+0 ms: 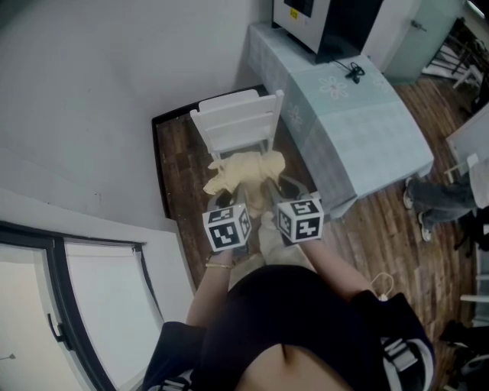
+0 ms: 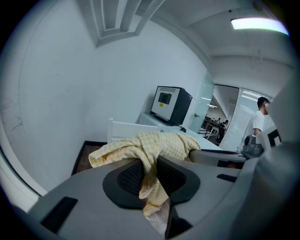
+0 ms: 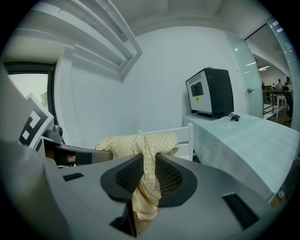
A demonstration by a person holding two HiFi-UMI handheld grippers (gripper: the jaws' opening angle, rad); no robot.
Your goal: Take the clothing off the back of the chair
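A pale yellow checked garment hangs bunched between my two grippers, in front of the white slatted chair and clear of its back. My left gripper is shut on the garment, a fold of which is pinched between its dark pads and hangs down. My right gripper is shut on another fold of the garment, which also trails below its pads. The chair's top rail shows behind the cloth in the left gripper view, and the chair stands behind the cloth in the right gripper view too.
A table with a pale blue cloth stands right of the chair, bearing a dark-fronted box. A white wall runs along the left, with a window below it. A person's legs stand at the right on the wood floor.
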